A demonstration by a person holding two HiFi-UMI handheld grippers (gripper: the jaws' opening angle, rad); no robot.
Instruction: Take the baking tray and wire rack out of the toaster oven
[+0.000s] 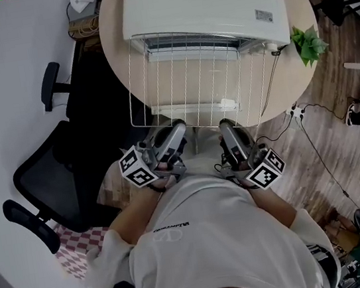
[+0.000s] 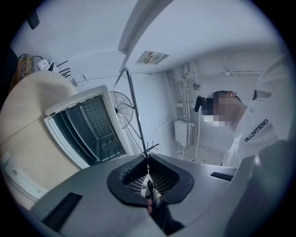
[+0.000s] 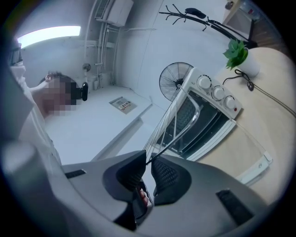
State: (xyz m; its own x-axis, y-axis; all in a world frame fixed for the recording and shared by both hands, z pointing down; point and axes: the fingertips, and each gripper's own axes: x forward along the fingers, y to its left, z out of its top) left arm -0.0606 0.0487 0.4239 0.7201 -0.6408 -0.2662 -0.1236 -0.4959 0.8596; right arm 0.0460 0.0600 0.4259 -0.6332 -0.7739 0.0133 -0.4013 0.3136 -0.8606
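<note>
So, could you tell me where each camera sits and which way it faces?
Head view: on the person's head, facing steeply down at toaster oven and wire rack; shows shirt, left tongs, right tongs.
Left gripper view: on left tongs, looking along them at the gripped rack; shirt at right.
Right gripper view: on right tongs, likewise; shirt at left.
All share rack and oven.

1. The white toaster oven (image 1: 202, 2) sat at 12 o'clock on a round table (image 1: 114, 42)
2. The wire rack (image 1: 198, 83) hung out in front of it, toward 6 o'clock
3. The left gripper (image 1: 179, 128) held the rack's near edge at 7 o'clock, the right gripper (image 1: 225, 125) at 5 o'clock
4. A plant (image 1: 308, 43) stood at 2 o'clock, an office chair (image 1: 50, 173) at 9 o'clock
</note>
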